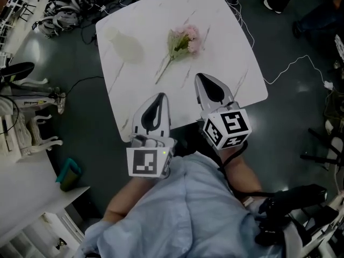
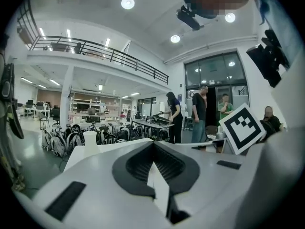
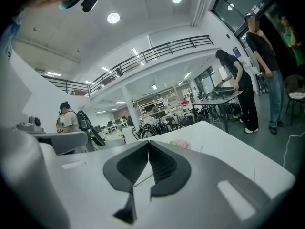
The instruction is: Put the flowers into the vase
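White marble table [image 1: 215, 31], dark floor [image 1: 285, 128], ceiling lights [image 2: 127, 3]

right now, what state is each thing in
flowers: lying flat on the table, outside the vase
vase: upright on the table, no flowers in it
left gripper: jaws together, holding nothing
right gripper: jaws together, holding nothing
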Demonstrator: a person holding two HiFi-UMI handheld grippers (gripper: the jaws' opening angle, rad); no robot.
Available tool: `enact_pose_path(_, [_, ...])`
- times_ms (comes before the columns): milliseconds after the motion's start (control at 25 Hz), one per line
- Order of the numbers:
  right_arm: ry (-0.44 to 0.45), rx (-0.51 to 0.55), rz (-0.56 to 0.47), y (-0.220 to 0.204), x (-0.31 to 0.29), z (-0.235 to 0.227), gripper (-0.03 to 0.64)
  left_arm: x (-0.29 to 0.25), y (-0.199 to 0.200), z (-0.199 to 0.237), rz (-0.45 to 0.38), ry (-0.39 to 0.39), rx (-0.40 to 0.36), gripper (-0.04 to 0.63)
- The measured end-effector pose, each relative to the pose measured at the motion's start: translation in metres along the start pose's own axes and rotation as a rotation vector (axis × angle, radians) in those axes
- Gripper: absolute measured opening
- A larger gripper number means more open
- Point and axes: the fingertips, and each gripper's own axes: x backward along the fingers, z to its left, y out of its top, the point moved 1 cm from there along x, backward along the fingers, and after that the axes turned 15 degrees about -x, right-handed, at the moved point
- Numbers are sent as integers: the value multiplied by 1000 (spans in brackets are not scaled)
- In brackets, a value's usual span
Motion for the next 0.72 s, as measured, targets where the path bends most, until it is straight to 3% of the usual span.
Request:
enact_pose_path(320, [31,-62,28,10,-38,-16,6,-25,2,17,54,38,-15,3])
enact_pose_path(720, [-38,-125,142,-28,-97,-26,18,-59,-29,67,92,6,84,3])
